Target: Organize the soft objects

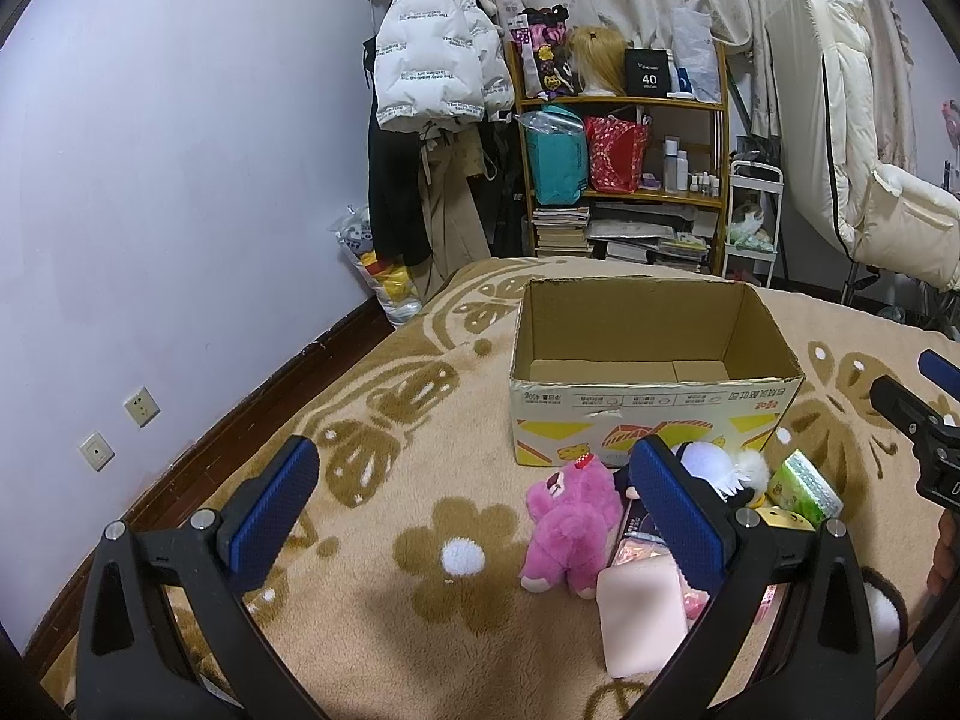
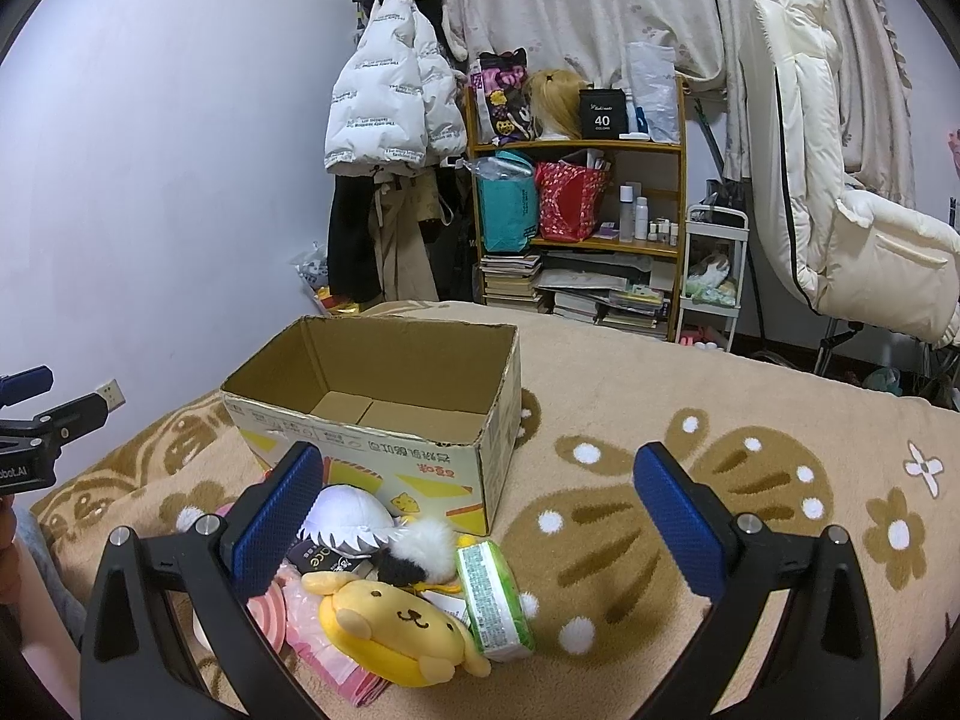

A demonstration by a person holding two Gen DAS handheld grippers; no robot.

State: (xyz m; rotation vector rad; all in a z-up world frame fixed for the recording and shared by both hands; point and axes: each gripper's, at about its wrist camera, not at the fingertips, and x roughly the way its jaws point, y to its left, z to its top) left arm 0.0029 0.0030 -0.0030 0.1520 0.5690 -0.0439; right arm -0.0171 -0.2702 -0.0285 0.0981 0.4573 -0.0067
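Soft toys and packets lie in a loose heap on a beige blanket (image 2: 630,396) with brown flower and leaf patterns, just in front of an open cardboard box (image 2: 384,414) that stands upright on the same blanket with nothing visible inside. The heap holds a pink plush bear (image 1: 570,525), a yellow plush dog (image 2: 396,630), a white plush (image 2: 348,513), a green tissue pack (image 2: 495,600) and a pale pink pad (image 1: 642,618), all touching or overlapping. The left gripper (image 1: 474,510) hangs above the blanket with its blue pads wide apart and nothing between them, the bear showing just inside its right finger. The right gripper (image 2: 474,516) also stands spread and holds nothing, over the heap's right edge. Beyond the bed a lilac wall (image 1: 180,180) meets a dark skirting board, and a white puffer jacket (image 1: 432,42) hangs beside a crowded wooden shelf (image 2: 600,150); a cream padded chair (image 2: 840,210) stands to the right before pale curtains.
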